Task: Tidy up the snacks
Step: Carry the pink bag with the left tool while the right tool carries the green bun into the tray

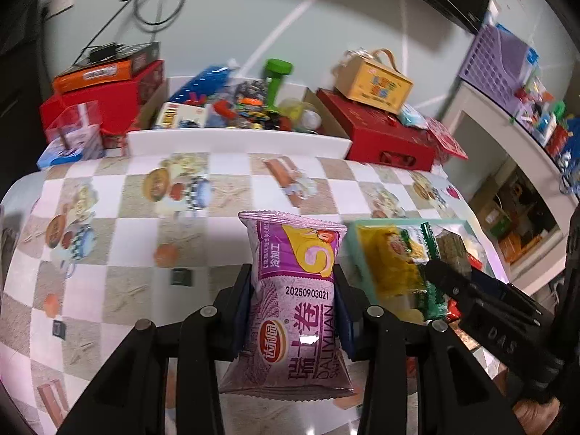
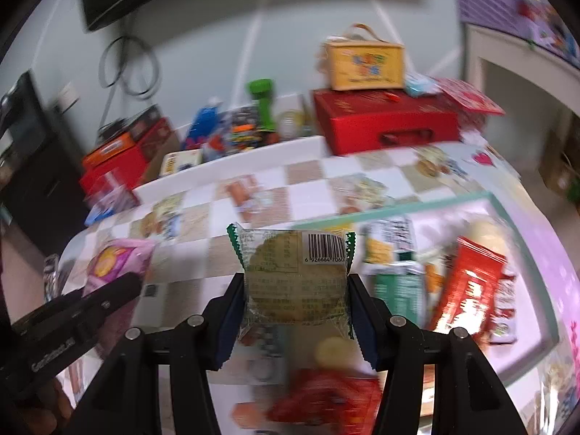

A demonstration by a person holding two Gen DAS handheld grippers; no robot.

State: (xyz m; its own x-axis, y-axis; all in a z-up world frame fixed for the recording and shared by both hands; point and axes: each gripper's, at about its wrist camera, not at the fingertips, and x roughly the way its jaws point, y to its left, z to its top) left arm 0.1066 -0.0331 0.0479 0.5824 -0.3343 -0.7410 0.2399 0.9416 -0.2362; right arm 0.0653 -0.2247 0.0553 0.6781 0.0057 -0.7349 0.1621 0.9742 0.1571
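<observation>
A pale green wall backs a counter (image 1: 119, 264) covered in glossy checkered oilcloth printed with food pictures; red gift boxes and a white bin of mixed packets crowd its far edge.

The left tool (image 1: 293, 304) is clamped on a purple swiss-roll packet (image 1: 295, 290), held upright above the counter just left of the teal-rimmed tray (image 2: 398, 214). The right tool (image 2: 295, 301) is clamped on a clear cake packet (image 2: 293, 275) with green serrated ends and a barcode, raised near the tray's left edge, over the blurred red wrappers (image 2: 467, 290) and other snacks lying inside.

Both packets are soft, puffed film pillows, slick and crinkly, so I judge that a light grip across the middle suits them; harder squeezing could crush the cake. To sort well, lower each packet flat beside its like, part the fingers only once it rests, and keep the two tools from crossing.
</observation>
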